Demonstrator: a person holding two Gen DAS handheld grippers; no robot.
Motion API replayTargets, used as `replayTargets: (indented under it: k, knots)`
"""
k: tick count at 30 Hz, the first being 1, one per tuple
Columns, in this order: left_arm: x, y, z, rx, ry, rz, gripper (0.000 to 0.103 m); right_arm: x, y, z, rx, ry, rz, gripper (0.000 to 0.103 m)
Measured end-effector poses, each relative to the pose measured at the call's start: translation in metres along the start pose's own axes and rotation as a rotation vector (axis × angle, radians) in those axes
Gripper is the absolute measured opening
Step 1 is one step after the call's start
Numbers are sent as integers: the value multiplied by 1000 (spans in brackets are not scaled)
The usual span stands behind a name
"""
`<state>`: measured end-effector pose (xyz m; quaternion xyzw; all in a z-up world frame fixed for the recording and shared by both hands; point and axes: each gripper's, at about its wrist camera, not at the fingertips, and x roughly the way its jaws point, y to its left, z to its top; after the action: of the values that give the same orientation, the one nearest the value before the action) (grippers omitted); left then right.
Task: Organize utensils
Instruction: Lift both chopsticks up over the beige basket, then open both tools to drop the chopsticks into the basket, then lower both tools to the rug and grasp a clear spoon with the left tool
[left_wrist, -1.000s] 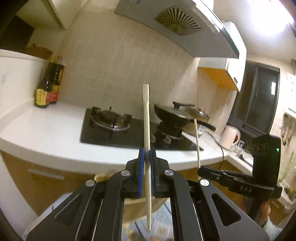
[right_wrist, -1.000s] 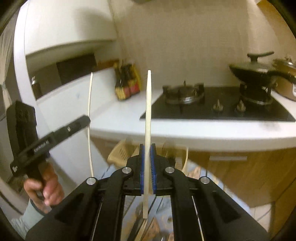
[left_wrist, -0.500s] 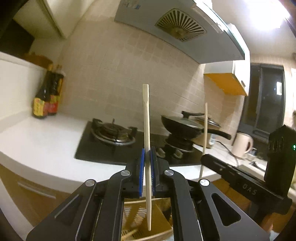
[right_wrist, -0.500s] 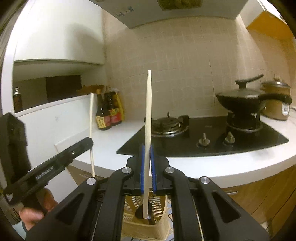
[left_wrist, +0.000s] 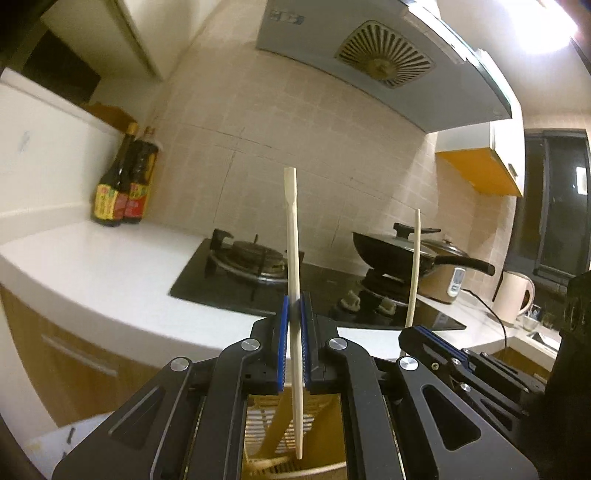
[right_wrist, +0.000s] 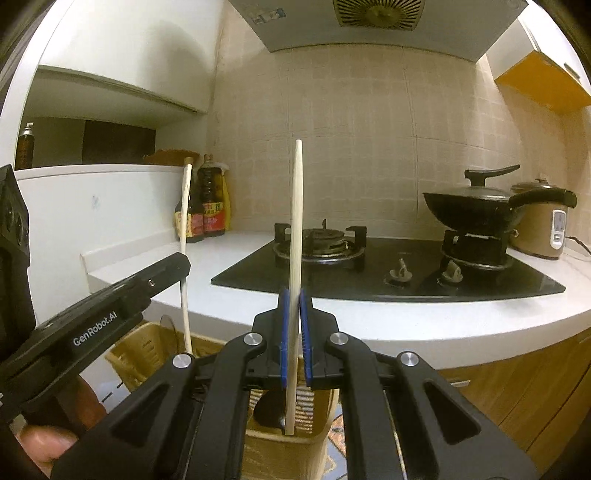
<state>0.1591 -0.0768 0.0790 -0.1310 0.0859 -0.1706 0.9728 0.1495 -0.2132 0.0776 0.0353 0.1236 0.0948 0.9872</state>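
Chopsticks, both pale wood, slim and upright: left black gripper (left_wrist: 293, 321) pinches one pale wooden chopstick (left_wrist: 292, 258) mid-shaft, right black gripper (right_wrist: 294, 321) clamps its tapered twin (right_wrist: 295, 258), tips hanging over a beige slatted plastic utensil basket (right_wrist: 284, 446) below the white counter (right_wrist: 406, 321).

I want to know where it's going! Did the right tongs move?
Yes. The right tongs rose: the white countertop, which crossed above them earlier, now sits level with their tips, and the beige slatted basket appeared below.
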Motion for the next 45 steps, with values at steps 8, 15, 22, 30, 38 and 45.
replayTargets:
  k: [8, 15, 22, 30, 38, 45]
  knots:
    - [-16, 13, -3, -55, 41, -61, 23, -11, -20, -11, 132, 120, 95, 10]
    - [-53, 18, 9, -83, 56, -117, 35, -41, -36, -14, 205, 148, 110, 21]
    - [-93, 12, 17, -62, 87, -146, 39, -78, -38, -14, 224, 173, 111, 31]
    - [-120, 8, 5, -70, 224, -174, 40, -112, -26, -15, 198, 247, 129, 31]
    - [-105, 23, -37, -141, 529, -147, 40, -110, -6, -54, 157, 541, 137, 31]
    - [-73, 30, -90, -121, 812, -133, 39, -86, -1, -108, 196, 864, 135, 31]
